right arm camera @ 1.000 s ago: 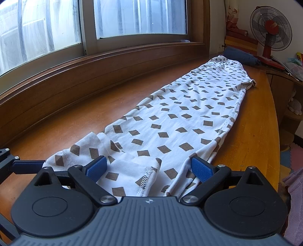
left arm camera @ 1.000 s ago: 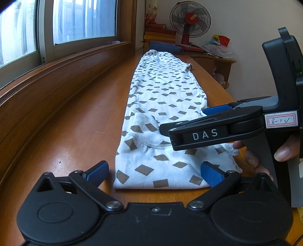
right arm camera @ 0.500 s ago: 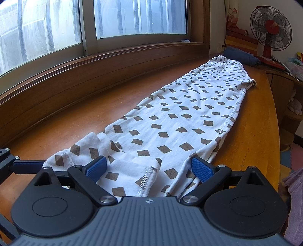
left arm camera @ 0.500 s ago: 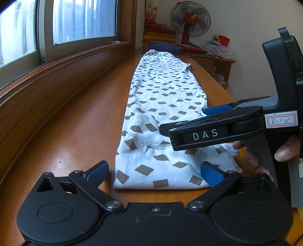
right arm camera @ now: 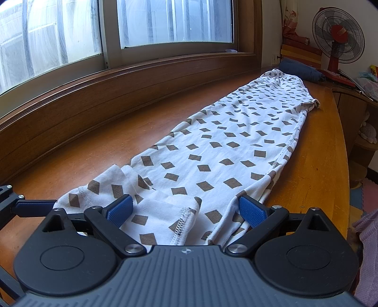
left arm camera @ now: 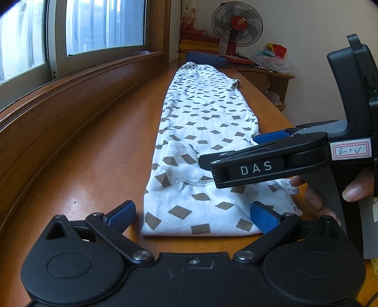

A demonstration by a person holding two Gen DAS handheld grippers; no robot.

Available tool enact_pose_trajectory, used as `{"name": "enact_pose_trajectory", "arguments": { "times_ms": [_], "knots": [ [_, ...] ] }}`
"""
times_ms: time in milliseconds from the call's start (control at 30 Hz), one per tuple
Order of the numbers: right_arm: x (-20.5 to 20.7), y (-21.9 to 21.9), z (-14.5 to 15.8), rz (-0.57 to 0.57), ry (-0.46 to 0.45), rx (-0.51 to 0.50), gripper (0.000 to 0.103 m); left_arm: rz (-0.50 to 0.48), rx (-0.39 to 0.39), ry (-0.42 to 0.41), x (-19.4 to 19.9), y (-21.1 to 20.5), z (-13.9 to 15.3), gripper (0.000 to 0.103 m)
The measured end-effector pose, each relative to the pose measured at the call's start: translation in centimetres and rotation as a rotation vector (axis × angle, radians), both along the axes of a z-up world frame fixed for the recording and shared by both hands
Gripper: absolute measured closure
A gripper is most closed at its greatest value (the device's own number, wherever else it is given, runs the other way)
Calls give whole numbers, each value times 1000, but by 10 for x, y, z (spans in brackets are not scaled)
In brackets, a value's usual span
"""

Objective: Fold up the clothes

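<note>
- The wooden table (left arm camera: 89, 165) runs along the window ledge (left arm camera: 70, 99), with a fan (left arm camera: 237, 22) at its far end.
- The patterned garment (left arm camera: 203, 122) lies in a long narrow strip down the table, its near end just in front of both grippers, its far end by a folded blue cloth (right arm camera: 301, 69).
- Nothing has moved over the last second: garment and both tools sit exactly as before, so the fold seems paused, with the lengthwise narrowing done and the end-to-end fold not yet begun.
- The right gripper (right arm camera: 186, 209) is spread wide, its blue pads (right arm camera: 119, 207) straddling the near hem and resting on or just above the cloth, gripping nothing.
- The left gripper (left arm camera: 192, 213) is equally wide open, low over the near edge, holding nothing.
- A hand (left arm camera: 335, 196) holds the right tool's grip.
</note>
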State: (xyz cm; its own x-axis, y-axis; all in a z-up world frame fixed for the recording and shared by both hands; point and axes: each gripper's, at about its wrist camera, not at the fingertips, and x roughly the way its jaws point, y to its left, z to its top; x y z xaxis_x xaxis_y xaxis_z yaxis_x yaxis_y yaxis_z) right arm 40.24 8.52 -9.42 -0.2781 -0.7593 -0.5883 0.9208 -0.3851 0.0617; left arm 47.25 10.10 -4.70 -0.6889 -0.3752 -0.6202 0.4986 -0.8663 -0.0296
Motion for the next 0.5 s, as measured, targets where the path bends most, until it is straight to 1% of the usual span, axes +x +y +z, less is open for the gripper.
{"name": "enact_pose_trajectory", "arguments": {
  "times_ms": [500],
  "knots": [
    [-2,0,0,5,1,1,4,4,-1,-1,1,-1,0,0]
  ]
}}
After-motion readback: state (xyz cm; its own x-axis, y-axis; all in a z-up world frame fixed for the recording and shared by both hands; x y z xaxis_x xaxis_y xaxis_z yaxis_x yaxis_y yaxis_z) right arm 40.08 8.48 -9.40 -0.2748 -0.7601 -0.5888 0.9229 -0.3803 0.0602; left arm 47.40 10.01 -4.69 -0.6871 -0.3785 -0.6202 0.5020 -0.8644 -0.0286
